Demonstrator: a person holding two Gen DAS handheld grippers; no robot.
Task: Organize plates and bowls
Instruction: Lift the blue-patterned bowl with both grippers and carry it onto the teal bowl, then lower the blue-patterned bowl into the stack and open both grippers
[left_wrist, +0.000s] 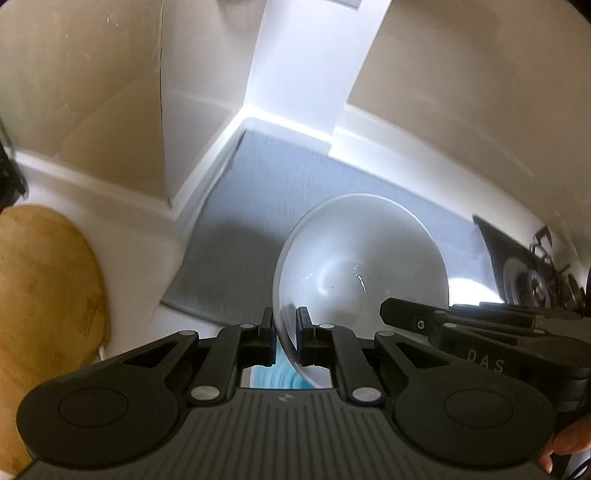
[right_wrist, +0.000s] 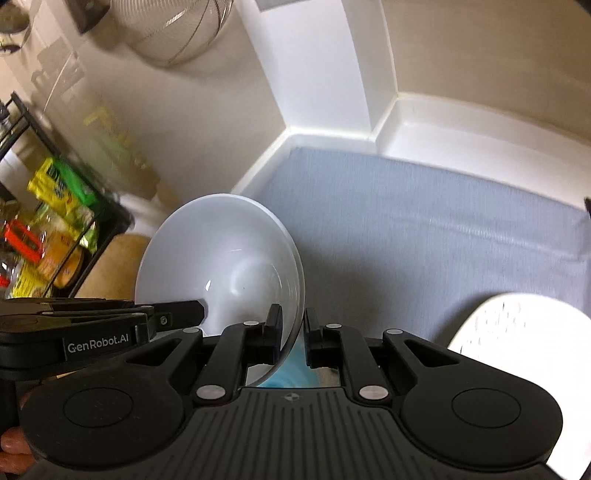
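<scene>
The white bowl (left_wrist: 354, 258) is held up above the surface, tilted on edge, its hollow empty and glossy. Each of the 2 grippers pinches its rim. The left gripper (left_wrist: 285, 325) has its jaws narrow, clamped on the rim nearest its camera, and the right gripper (right_wrist: 293, 325) grips the opposite rim the same way, with a blue blur showing just under both sets of jaws.

Beneath the bowl a grey mat (right_wrist: 424, 229) covers the white surface (left_wrist: 140, 236), reaching into the far corner where 2 white walls meet. At the near right edge of the mat lies a white plate (right_wrist: 517, 325), cut off by the gripper body and smeared by motion. A round wooden board (left_wrist: 40, 280) rests on the surface at the left edge, beside the mat.

Further left stands a black wire rack (right_wrist: 92, 206) packed with yellow, green and orange packets, their labels too blurred to read. A wire mesh basket (right_wrist: 173, 29) hangs at the top, partly out of view. A fingertip (left_wrist: 569, 443) of the person shows at the lower edge.
</scene>
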